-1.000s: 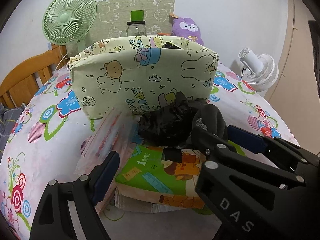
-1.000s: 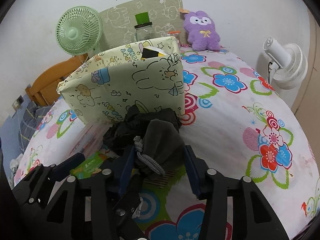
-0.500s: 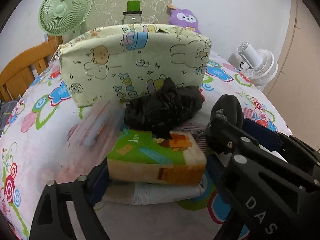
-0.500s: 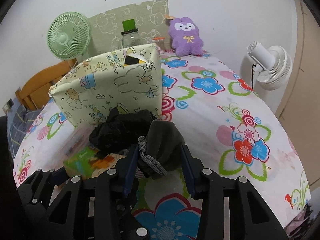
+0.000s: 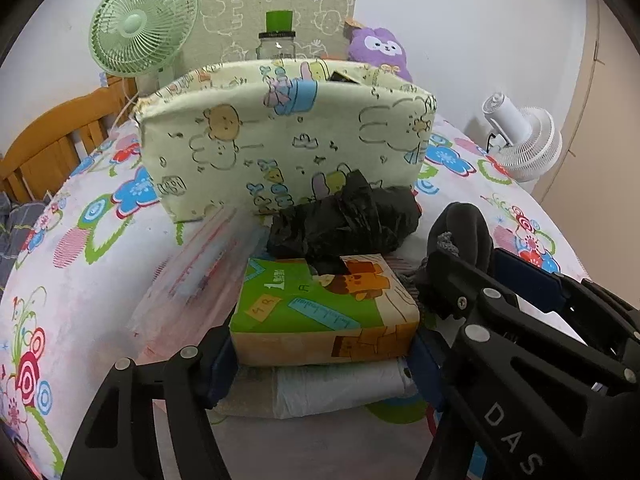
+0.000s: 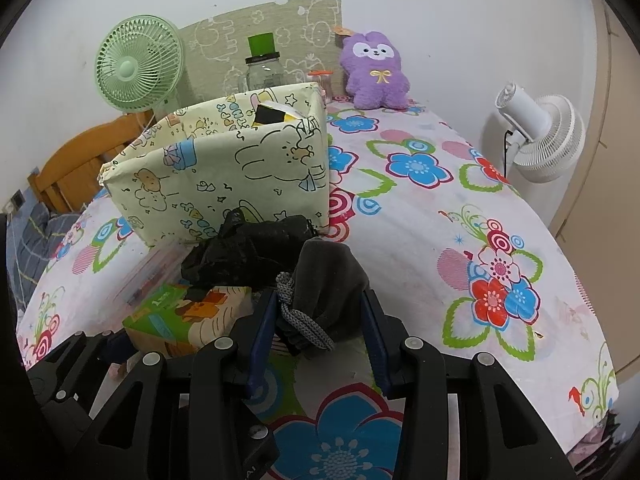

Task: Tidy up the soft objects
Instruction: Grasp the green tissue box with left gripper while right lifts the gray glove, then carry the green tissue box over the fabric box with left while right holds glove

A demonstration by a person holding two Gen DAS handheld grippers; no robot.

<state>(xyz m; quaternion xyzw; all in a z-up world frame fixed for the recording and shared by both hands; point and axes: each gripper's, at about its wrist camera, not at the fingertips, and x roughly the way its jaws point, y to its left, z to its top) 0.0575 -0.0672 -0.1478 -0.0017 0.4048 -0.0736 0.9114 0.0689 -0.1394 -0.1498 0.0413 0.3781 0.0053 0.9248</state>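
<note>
R gripper (image 6: 318, 330) is clamped on a dark grey drawstring pouch (image 6: 328, 276), pads pressing both its sides w/ the braided cord hanging near the left pad; the pouch sits just right of the pile, near edge of the bed. It looks light, limp, squashy, so a mid-body pinch should hold; cord could snag. L gripper (image 5: 322, 360) has its jaws closing around the tissue pack (image 5: 324, 308), pads at both short ends; can't tell if they press yet. Pack lies on a white folded bundle (image 5: 340, 390), crumpled black plastic bag (image 5: 348, 220) just behind it, cartoon-print fabric bin (image 5: 280, 140) further back. Pack prob. light, soft-sided, slick film, so grip low across the ends, not too hard. Writing: "DAS" on the gripper body; pack print too small to read.
</note>
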